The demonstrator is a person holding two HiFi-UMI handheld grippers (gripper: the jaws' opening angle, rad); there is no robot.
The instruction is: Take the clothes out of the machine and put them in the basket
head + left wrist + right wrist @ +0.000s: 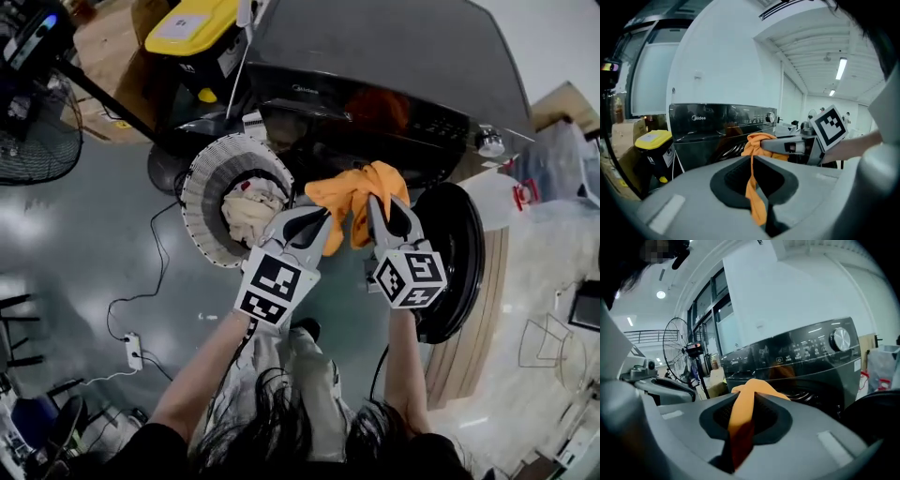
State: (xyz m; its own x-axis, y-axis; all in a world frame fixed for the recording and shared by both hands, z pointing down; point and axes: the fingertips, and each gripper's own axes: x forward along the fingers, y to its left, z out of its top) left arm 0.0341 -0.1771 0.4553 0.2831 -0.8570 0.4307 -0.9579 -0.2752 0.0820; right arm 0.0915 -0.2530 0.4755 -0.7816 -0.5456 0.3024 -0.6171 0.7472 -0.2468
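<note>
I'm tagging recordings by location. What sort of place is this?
Probably a lab or workshop hall rather than a home laundry room: the dark front-loading washing machine stands on a glossy grey floor, near a black pedestal fan and a yellow-lidded black crate.

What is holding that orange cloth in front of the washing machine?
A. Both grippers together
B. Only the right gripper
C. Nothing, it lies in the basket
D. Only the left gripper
A. The left gripper and the right gripper are each shut on the orange cloth; each gripper view shows it pinched between that gripper's jaws.
</note>
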